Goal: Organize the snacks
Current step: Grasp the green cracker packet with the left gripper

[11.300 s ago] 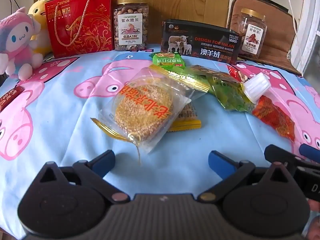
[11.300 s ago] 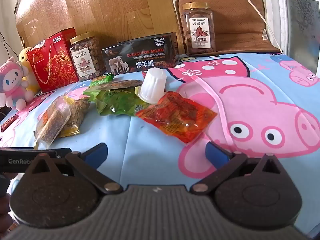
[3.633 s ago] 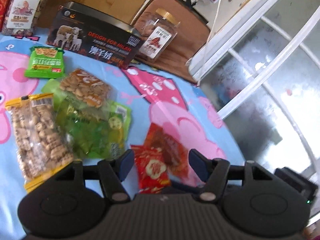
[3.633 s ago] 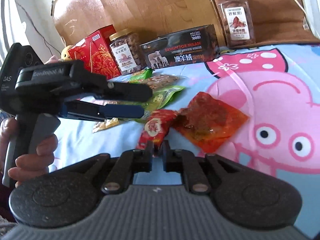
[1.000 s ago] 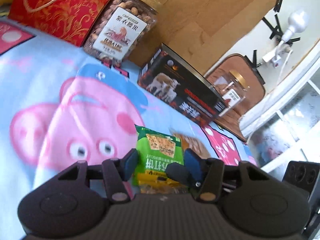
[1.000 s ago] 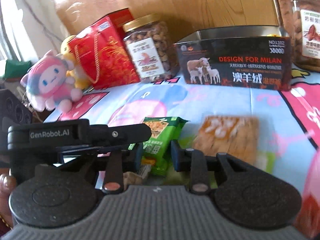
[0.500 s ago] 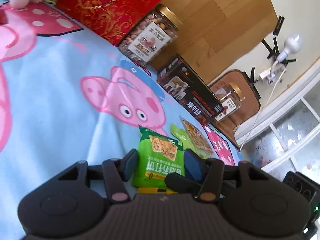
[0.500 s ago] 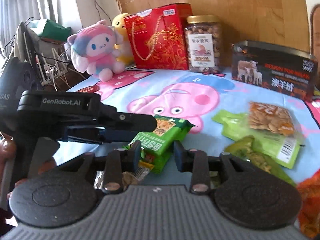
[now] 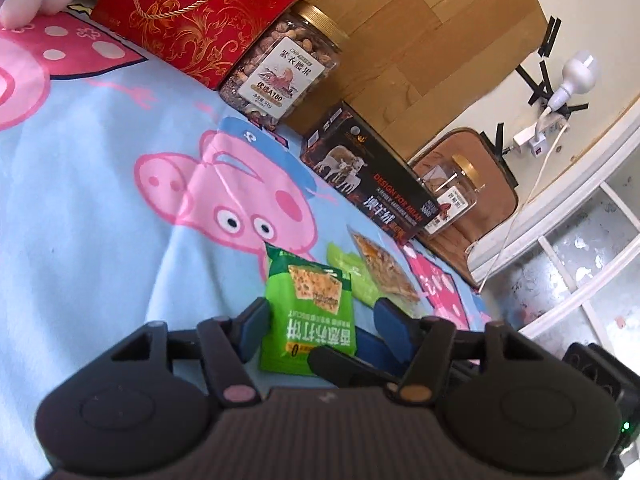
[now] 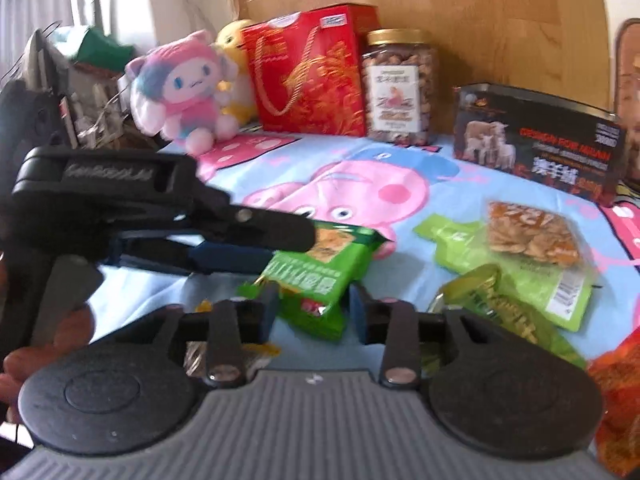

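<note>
Green cracker packet (image 9: pixel 310 312) lies on the blue pig-print cloth (image 9: pixel 100 184), between the fingers of both tools; left gripper (image 9: pixel 316 320) has its jaws opening, one blue pad beside the packet's left edge, the other pad clear of it; right gripper (image 10: pixel 312 314) straddles the near end of the same packet (image 10: pixel 320 280), jaws partly apart, and the blur leaves it unclear whether its pads press on the wrapper. The left tool crosses the right wrist view from the left, its black arm lying over the packet's far end, with a hand (image 10: pixel 48 344) on its handle.

Surroundings: clear packet of orange-brown snacks (image 10: pixel 528 236) on a light-green pouch (image 10: pixel 516 276), just right of the cracker packet; a gold-green wrapper (image 10: pixel 492 300) nearer; an orange-red packet (image 10: pixel 620 392) at the right edge. Along the back, against a wooden board (image 9: pixel 432 40): pink plush toy (image 10: pixel 188 88), red gift box (image 9: pixel 200 12) with gold cord, gold-lidded nut jar (image 9: pixel 280 68) labelled "A180", black box (image 9: pixel 372 184) reading "DESIGN FOR MILAN", second jar (image 9: pixel 452 196).
</note>
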`<action>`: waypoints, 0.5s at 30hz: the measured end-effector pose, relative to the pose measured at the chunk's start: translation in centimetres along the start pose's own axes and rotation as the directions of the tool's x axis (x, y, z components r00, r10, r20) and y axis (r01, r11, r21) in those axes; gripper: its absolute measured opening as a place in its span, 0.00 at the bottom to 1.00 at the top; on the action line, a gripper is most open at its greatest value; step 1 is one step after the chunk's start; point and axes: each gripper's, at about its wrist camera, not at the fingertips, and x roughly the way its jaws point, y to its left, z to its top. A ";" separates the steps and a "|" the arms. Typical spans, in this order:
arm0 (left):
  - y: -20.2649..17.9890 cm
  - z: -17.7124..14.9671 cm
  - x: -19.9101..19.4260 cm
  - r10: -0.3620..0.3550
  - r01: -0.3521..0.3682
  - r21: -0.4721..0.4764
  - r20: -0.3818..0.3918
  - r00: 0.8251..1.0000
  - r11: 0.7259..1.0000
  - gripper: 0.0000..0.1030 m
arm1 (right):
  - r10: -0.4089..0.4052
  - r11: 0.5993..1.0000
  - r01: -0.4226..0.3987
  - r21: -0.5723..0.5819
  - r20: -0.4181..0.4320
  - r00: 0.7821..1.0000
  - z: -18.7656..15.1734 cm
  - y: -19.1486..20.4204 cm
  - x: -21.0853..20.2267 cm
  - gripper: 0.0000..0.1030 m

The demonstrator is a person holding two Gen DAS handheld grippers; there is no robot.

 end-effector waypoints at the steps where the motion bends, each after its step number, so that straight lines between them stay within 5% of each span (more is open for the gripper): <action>1: 0.0 0.1 -0.1 -0.007 0.007 -0.002 0.004 1.000 1.000 0.56 | 0.000 1.000 0.000 0.003 0.007 1.000 0.1 -0.1 -0.1 0.36; 8: -1.7 0.3 0.6 -0.013 0.013 0.053 -0.001 1.000 0.998 0.56 | -0.094 0.987 0.106 -0.124 0.099 0.991 -0.3 1.2 -1.3 0.36; 15: -3.0 -0.8 2.3 0.064 -0.059 0.139 -0.025 0.998 0.988 0.56 | -0.096 0.994 0.099 -0.038 0.073 0.993 -0.7 -0.5 -0.8 0.37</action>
